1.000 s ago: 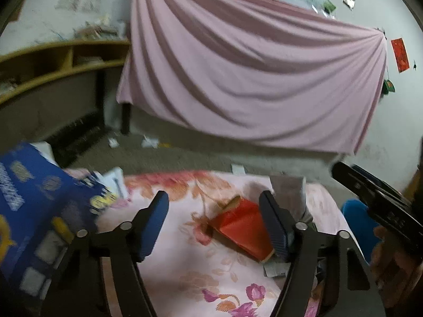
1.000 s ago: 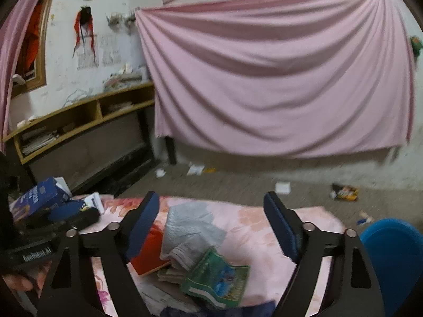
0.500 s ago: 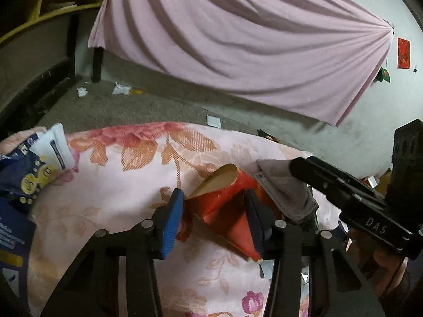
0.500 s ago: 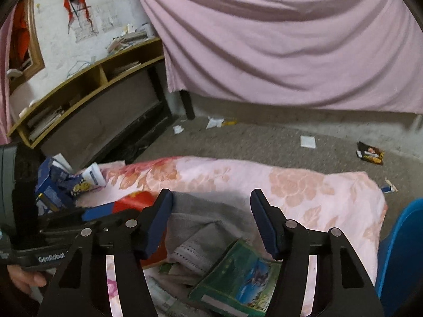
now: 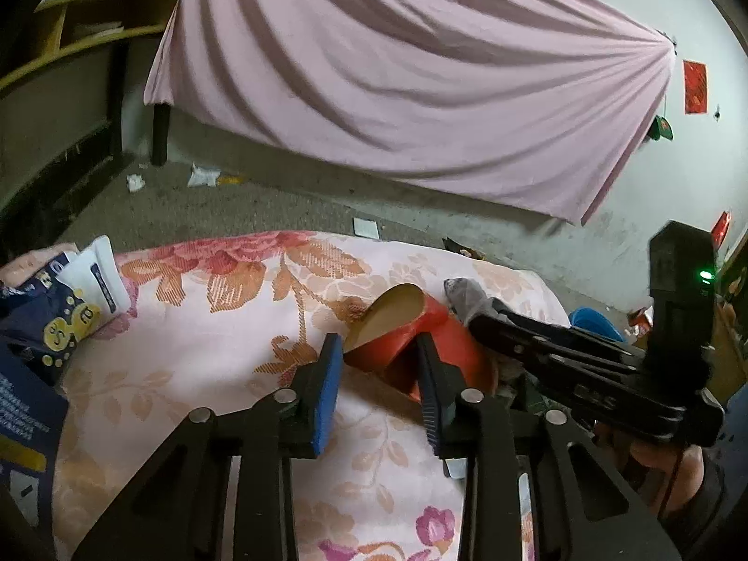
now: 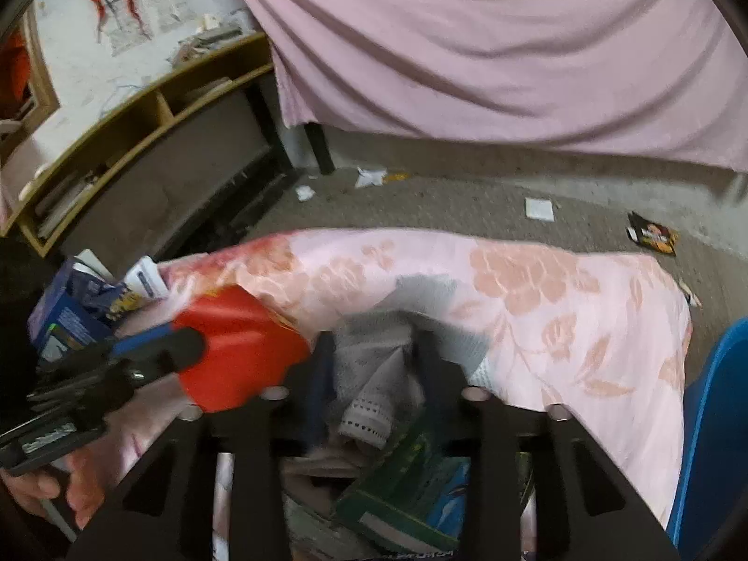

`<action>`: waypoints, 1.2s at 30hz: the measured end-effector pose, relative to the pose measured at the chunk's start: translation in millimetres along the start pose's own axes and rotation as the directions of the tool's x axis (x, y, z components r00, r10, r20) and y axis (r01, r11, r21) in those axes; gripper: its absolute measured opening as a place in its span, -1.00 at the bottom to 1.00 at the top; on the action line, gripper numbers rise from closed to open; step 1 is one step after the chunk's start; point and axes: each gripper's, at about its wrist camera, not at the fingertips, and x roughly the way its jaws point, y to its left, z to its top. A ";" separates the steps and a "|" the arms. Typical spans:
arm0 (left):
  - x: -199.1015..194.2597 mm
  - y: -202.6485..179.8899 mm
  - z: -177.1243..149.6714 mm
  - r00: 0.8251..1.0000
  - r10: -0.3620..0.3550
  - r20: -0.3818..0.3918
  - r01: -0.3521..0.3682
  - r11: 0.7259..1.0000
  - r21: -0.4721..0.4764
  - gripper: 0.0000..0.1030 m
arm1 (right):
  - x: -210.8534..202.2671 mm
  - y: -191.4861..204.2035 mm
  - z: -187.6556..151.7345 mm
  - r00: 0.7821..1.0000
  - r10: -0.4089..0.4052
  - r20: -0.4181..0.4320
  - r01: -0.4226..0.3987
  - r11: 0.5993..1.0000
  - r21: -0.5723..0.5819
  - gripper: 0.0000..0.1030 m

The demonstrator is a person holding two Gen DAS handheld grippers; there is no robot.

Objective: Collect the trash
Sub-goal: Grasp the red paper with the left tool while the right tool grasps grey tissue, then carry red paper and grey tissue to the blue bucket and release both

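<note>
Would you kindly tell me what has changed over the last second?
Both grippers came down and narrowed: the left gripper closed around the red carton, the right gripper around the grey cloth. The blue box and green packet stayed put on the floral sheet.

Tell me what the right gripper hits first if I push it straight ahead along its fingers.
Most likely the grey cloth: it is bunched directly between the right gripper fingers. The red carton sits just left of that line. Depth is unclear, so contact may already be made.
</note>
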 end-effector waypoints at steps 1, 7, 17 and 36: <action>-1.3 -1.8 -0.8 1.000 0.006 0.004 -0.006 1.000 0.008 -1.00 | -0.4 -1.9 -0.7 1.000 0.006 0.001 -0.006 1.000 0.009 -0.61; 1.5 -8.7 -8.0 1.000 0.006 0.002 -0.006 0.999 0.046 -1.00 | -17.0 -5.0 -5.9 0.998 0.029 0.056 -0.030 0.999 0.017 -0.77; 4.9 1.7 -1.0 0.999 0.016 0.037 -0.016 1.000 -0.002 -0.31 | -45.8 -5.7 -9.4 0.982 0.017 0.190 -0.017 1.000 0.002 -0.77; 38.7 -11.8 18.0 0.999 -0.005 -0.054 0.014 0.984 0.177 -0.84 | -40.0 -24.4 -10.6 0.980 0.038 0.193 -0.050 0.997 0.058 -0.77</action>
